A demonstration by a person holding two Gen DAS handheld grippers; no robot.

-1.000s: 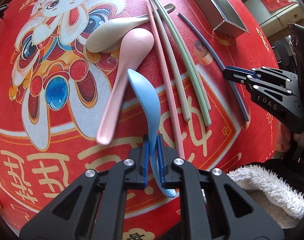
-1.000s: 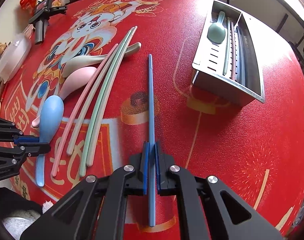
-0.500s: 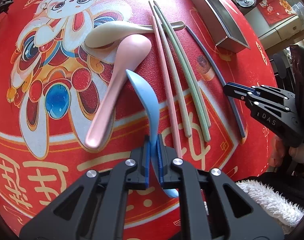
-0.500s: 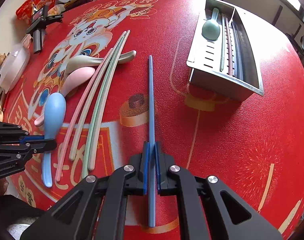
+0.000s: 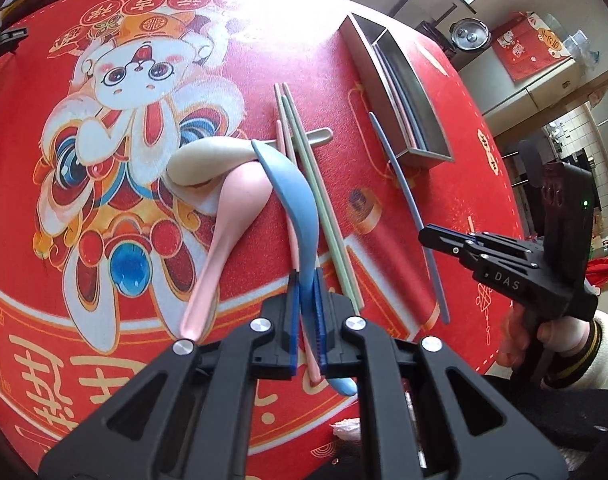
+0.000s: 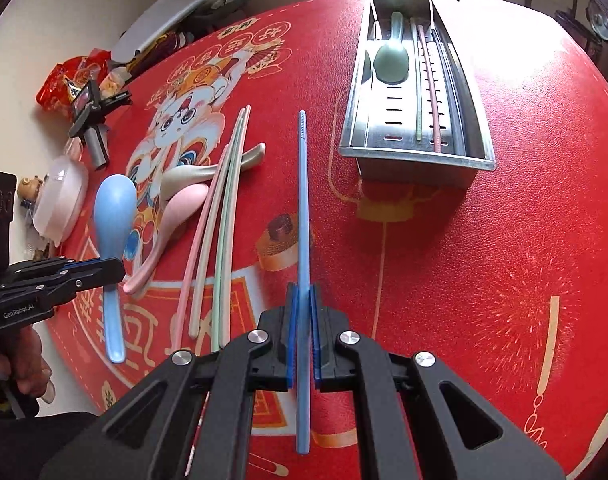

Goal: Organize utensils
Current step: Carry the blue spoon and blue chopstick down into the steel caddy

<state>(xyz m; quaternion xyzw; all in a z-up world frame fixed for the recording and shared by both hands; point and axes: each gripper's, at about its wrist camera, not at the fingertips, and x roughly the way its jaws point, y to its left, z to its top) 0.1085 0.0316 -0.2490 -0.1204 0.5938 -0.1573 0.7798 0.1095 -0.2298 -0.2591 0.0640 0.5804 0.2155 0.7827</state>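
Holding a Spoon and a Chopstick Above the Red Mat

Gripping the handle of a blue spoon (image 5: 291, 196), the left gripper (image 5: 306, 300) has its jaws drawn narrow on it, the bowl reaching forward and lifted clear of the red mat (image 5: 384, 264). In the right wrist view the same spoon (image 6: 113, 216) hangs tilted, bowl up and handle end down, with the left gripper (image 6: 103, 266) clamped across its neck.

The right gripper (image 6: 301, 304) is closed tight on a blue chopstick (image 6: 302, 200), which runs straight ahead between the blue pads and sticks out behind them too. From the left wrist view that chopstick (image 5: 408, 200) slants across the mat, pinched by the right gripper (image 5: 428, 236), and a hand (image 5: 520, 340) in a cream sleeve holds the grip.

On the mat lie a pink spoon (image 5: 231, 232) and a cream spoon (image 5: 211, 158), their bowls overlapping. Beside them sit a pink chopstick (image 6: 201, 232), a cream chopstick (image 6: 217, 220) and two green chopsticks (image 6: 227, 216), bunched close and crossing the cream spoon's handle.

A metal tray (image 6: 416, 158) stands farther off, well apart from the loose pieces. It holds a green spoon (image 6: 392, 62) in one section, with a pale green chopstick (image 6: 416, 80) and a dark pink chopstick (image 6: 430, 80) next to it.
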